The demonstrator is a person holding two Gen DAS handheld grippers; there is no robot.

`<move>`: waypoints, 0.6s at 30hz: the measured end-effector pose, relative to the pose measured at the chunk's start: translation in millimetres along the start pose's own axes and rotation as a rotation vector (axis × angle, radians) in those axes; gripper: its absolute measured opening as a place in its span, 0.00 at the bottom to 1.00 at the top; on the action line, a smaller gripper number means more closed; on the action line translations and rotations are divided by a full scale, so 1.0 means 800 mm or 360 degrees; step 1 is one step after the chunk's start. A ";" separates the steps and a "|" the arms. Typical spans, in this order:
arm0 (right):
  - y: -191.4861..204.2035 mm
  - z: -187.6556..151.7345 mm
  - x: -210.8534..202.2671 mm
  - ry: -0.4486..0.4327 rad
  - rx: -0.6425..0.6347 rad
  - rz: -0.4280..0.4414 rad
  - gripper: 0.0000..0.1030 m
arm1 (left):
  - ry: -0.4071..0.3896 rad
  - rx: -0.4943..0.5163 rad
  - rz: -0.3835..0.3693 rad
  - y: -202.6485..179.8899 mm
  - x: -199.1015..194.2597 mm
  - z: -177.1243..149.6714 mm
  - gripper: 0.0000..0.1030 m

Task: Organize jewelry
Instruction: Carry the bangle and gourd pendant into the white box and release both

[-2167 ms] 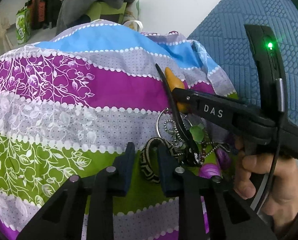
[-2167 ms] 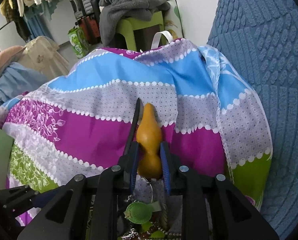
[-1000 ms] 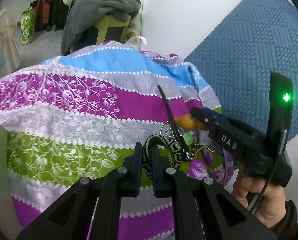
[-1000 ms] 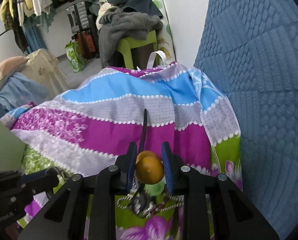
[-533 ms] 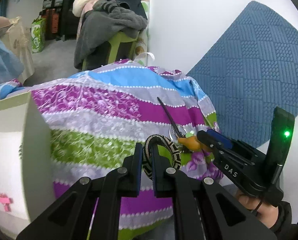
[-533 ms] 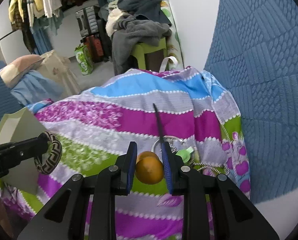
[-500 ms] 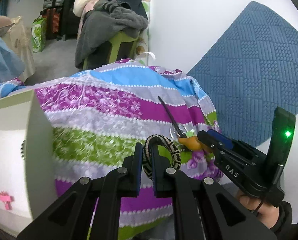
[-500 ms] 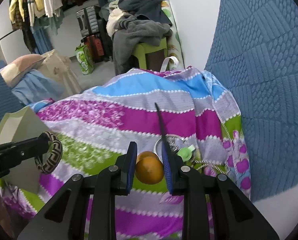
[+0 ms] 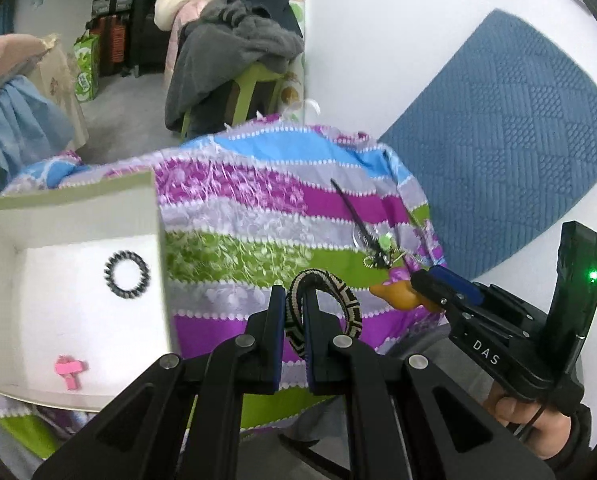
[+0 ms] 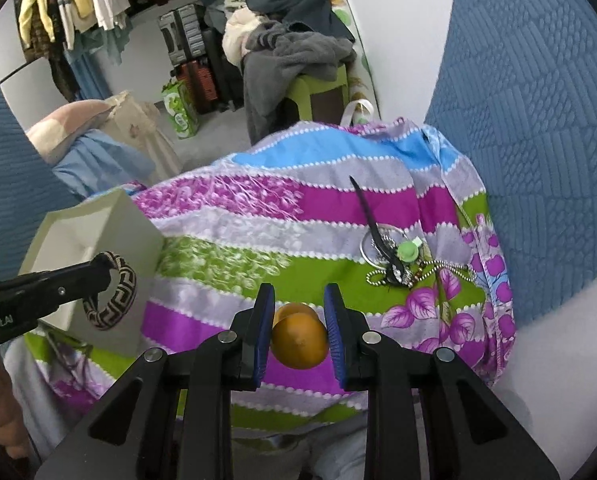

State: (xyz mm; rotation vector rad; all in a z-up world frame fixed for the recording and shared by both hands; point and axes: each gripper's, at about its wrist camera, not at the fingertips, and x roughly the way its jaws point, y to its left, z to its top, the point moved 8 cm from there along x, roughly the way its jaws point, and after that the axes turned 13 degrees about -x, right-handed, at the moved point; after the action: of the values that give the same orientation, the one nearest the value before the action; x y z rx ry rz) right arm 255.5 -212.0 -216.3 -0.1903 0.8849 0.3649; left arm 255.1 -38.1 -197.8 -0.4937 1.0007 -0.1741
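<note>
My left gripper [image 9: 294, 312] is shut on a black-and-cream patterned bangle [image 9: 340, 296], held in the air just right of a white open box [image 9: 156, 248]. The bangle also shows in the right wrist view [image 10: 112, 292]. My right gripper [image 10: 298, 320] is shut on an orange gourd-shaped pendant [image 10: 298, 338], which also shows in the left wrist view [image 9: 396, 293], held above the striped cloth. A pile of leftover jewelry [image 10: 398, 258] with a silver ring, chains, a green piece and a black hair clip lies on the cloth.
The box holds a black spiral hair tie [image 9: 126, 275] and a small pink clip [image 9: 71, 369]. The striped floral cloth [image 10: 258, 208] covers the surface. A blue quilted panel [image 10: 538, 120] stands at right. A green stool piled with clothes [image 10: 298, 60] is behind.
Both grippers have lifted away from the cloth and drawn back and left with their items. The white box has come fully into the left wrist view.
</note>
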 end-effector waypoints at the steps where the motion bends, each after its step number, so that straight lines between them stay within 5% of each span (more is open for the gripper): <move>1: 0.004 0.007 -0.006 -0.0013 -0.0001 0.0008 0.22 | -0.0010 0.0003 -0.0002 0.000 -0.008 0.004 0.07; 18: 0.093 0.141 -0.105 -0.0316 -0.0130 0.0173 0.22 | -0.0264 0.0138 -0.0043 -0.005 -0.153 0.083 0.07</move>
State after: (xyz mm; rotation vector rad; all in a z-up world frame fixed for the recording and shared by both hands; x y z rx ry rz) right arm 259.4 -128.1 -81.5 -0.1781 0.6866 0.5129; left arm 245.5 23.8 -72.9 -0.4354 0.8212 -0.1964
